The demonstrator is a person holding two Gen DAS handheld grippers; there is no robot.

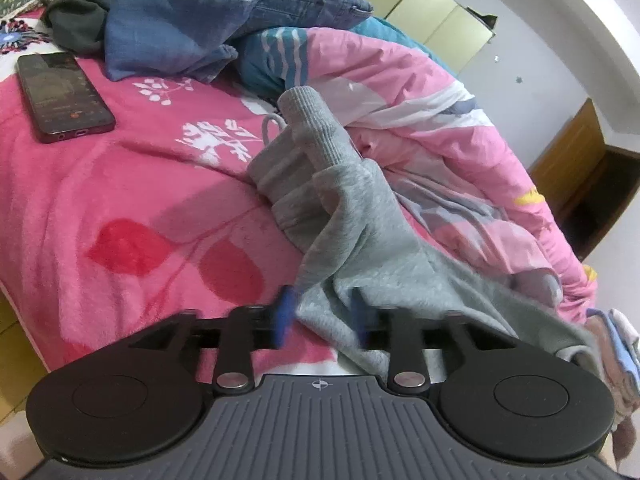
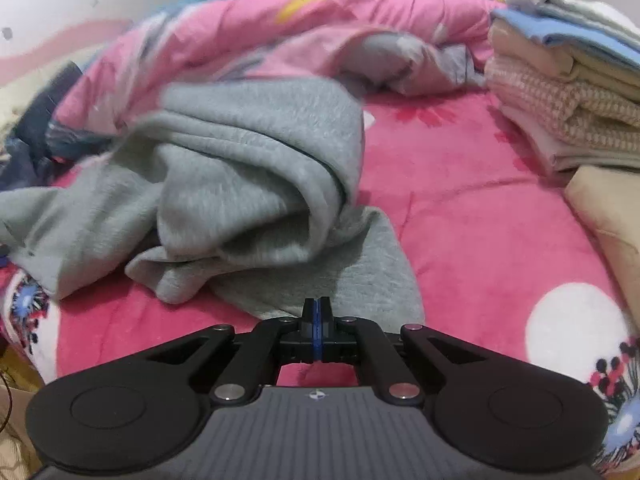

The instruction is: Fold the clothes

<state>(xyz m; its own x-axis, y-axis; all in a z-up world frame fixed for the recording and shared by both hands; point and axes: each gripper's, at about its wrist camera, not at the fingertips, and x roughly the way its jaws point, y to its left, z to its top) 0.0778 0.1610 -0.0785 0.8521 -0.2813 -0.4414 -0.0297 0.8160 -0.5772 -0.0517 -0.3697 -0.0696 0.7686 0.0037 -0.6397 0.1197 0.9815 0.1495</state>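
A crumpled grey fleece sweatshirt [image 1: 356,216] lies across a bright pink plush blanket with white and red flower prints [image 1: 100,200], which covers the bed. In the left wrist view the garment runs from the near edge up toward the far middle, where a ribbed cuff and a pale drawstring loop rest on the blanket beside a rumpled pink, white and teal quilt [image 1: 420,92]. The left gripper [image 1: 322,314] has its blue-padded fingers [image 1: 285,308] spread apart, with a fold of the grey fabric lying between them — the jaws are released and not pressing on the cloth. Far left on the blanket sits a dark smartphone with a lit screen [image 1: 64,94], and beyond it a heap of blue denim jeans [image 1: 208,28] rests against a dark green garment [image 1: 80,24]. In the right wrist view the sweatshirt [image 2: 240,184] is bunched left of centre, one flat flap reaching toward the near edge. The right gripper [image 2: 317,312] is clenched, its blue pads pressed together just at the flap's near hem; whether any cloth is pinched between them cannot be told. At the far right stands a neat stack of folded clothes in beige, pink houndstooth and light blue [image 2: 568,92], well apart from the sweatshirt.
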